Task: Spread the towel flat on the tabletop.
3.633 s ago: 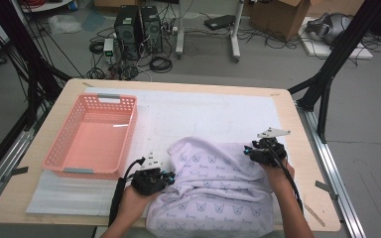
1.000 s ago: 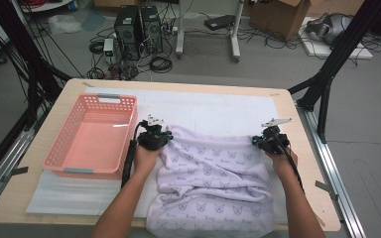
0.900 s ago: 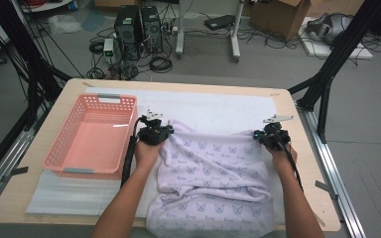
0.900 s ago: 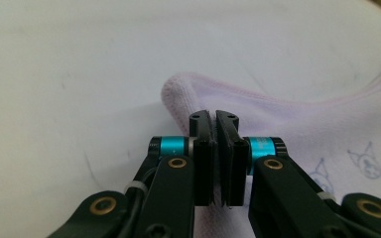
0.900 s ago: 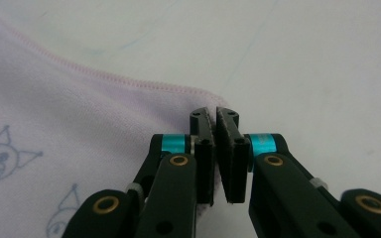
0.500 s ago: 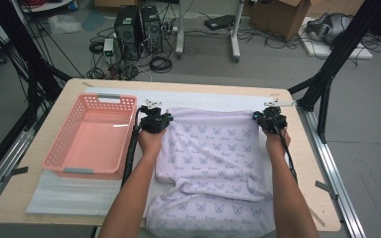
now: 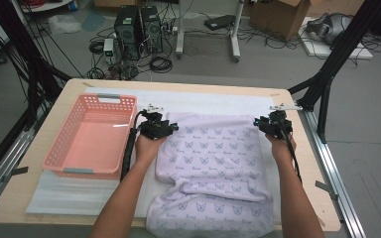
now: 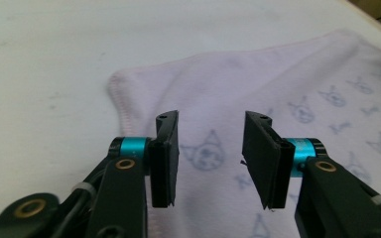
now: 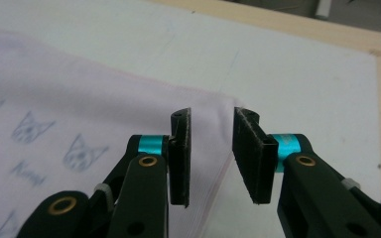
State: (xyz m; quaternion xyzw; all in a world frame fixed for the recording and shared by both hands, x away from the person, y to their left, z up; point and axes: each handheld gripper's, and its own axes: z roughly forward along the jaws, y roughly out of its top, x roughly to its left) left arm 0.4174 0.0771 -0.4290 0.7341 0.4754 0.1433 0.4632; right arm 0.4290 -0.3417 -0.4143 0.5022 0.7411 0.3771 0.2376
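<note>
Lilac cloth (image 7: 213,168) w/ small cat-face print lies spread on the white mat (image 7: 79,193) at the table's centre-right; far edge is flat, near end hangs rumpled over the table (image 7: 39,144) edge by your forearms. Your left gripper (image 7: 162,128) sits at the cloth's far-left corner; in the left gripper view its jaws have just been opening, pads apart, cloth corner (image 8: 129,84) lying flat below, not pinched. Your right gripper (image 7: 268,125) sits at the far-right corner; jaws there have just been opening too, cloth edge (image 9: 213,106) under the gap, let go. Pink basket (image 7: 59,148) stands just left of your left hand, apart from the cloth.
</note>
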